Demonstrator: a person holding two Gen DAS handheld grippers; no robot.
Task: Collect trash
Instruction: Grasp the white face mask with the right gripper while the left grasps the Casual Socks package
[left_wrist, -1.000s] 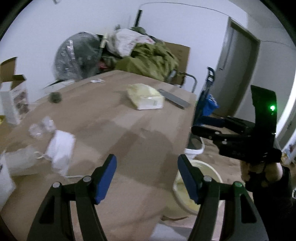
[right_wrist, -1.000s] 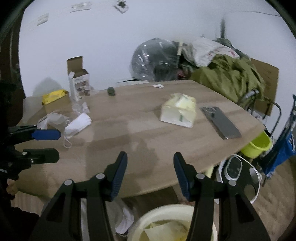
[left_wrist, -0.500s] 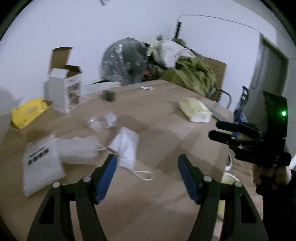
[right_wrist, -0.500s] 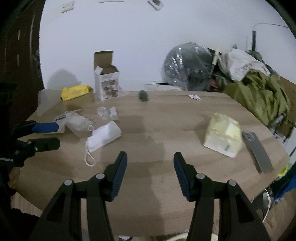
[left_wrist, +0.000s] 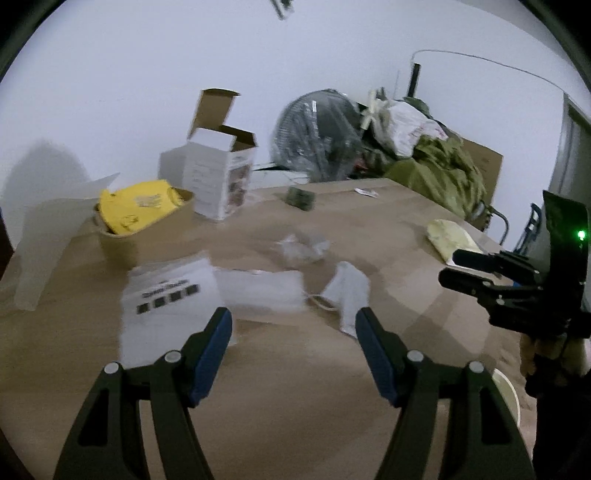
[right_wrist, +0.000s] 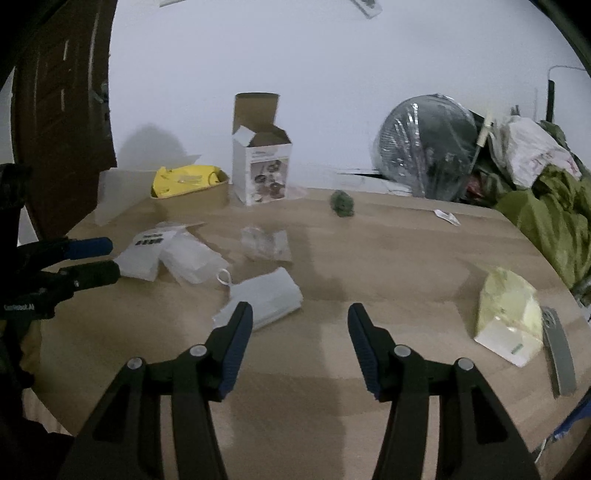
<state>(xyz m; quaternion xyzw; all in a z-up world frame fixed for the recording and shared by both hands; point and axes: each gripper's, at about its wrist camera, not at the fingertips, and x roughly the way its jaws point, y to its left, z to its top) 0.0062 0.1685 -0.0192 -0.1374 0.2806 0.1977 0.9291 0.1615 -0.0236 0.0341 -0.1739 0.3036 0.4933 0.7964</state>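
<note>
A: Entry, both grippers over the wooden bench (right_wrist: 332, 369). Left gripper (left_wrist: 293, 325): jaws stand well apart, nothing between them. Right gripper (right_wrist: 300, 321): jaws parted somewhat less, also empty.

B: Agreed. Trash position?

A: Loose cluster on the bench ahead of both. A white face mask (right_wrist: 264, 301) lies flat just beyond the right gripper's left fingertip, its ear loop curling toward a clear plastic bag (right_wrist: 194, 258). Beside that, a printed white packet (right_wrist: 144, 253). A crumpled clear wrapper (right_wrist: 266, 242) sits farther back.

B: What does the left wrist view add?

A: It shows the right gripper from the side, at the frame's right edge, with a green light on its housing and the person's hand (left_wrist: 554, 354) under it. Also a pale bin rim (left_wrist: 508, 395) below the bench edge. Blur softens the mask and the packet there.

B: And the right wrist view alone?

A: A grey phone (right_wrist: 559, 354) flat near the bench's right edge, next to a yellowish tissue pack (right_wrist: 508, 317). The left gripper enters from the left, near the packet.

B: Common to both?

A: Open white carton (right_wrist: 262, 170), yellow bag in a tray (right_wrist: 184, 179), wrapped fan (right_wrist: 424, 144).
</note>
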